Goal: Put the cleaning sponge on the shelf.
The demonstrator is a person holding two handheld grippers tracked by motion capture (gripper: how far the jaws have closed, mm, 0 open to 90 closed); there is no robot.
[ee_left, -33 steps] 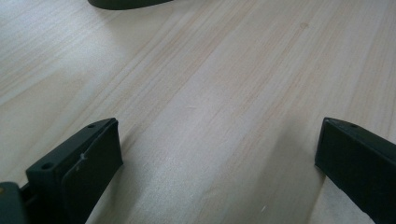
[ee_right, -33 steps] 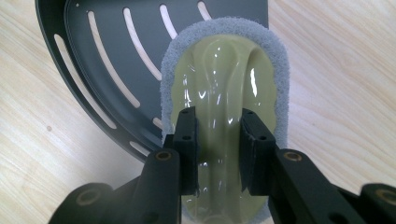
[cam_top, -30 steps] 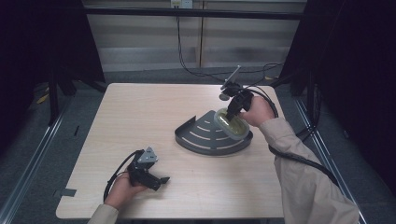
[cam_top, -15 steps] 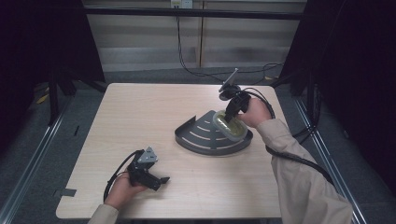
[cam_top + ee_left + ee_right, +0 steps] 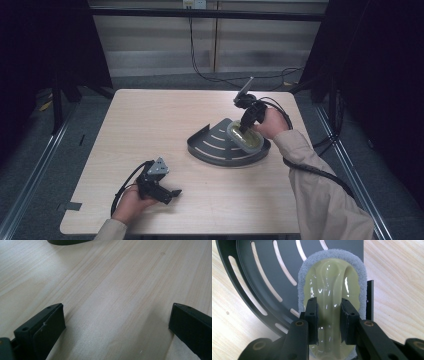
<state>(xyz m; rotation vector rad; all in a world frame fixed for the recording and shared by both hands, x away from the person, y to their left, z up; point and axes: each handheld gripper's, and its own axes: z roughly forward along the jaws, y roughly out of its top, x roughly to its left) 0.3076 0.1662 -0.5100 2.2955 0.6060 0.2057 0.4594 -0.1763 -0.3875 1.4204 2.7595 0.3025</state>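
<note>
the right tongs point(image 5: 329, 322) clamp the raised ridge of a glossy yellow-green scrubber point(image 5: 332, 282) edged in grey felt, lying in the dark slotted quarter-round tray point(image 5: 212, 145) near the bench's point(image 5: 150, 115) right edge. the left tongs point(image 5: 117, 327) stand apart over bare pale wood.

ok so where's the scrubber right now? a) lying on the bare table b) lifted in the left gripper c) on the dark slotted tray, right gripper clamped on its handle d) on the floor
c: in the right gripper view the right gripper has its jaws closed on the ridge of the scrubber, which lies on the tray.
</note>
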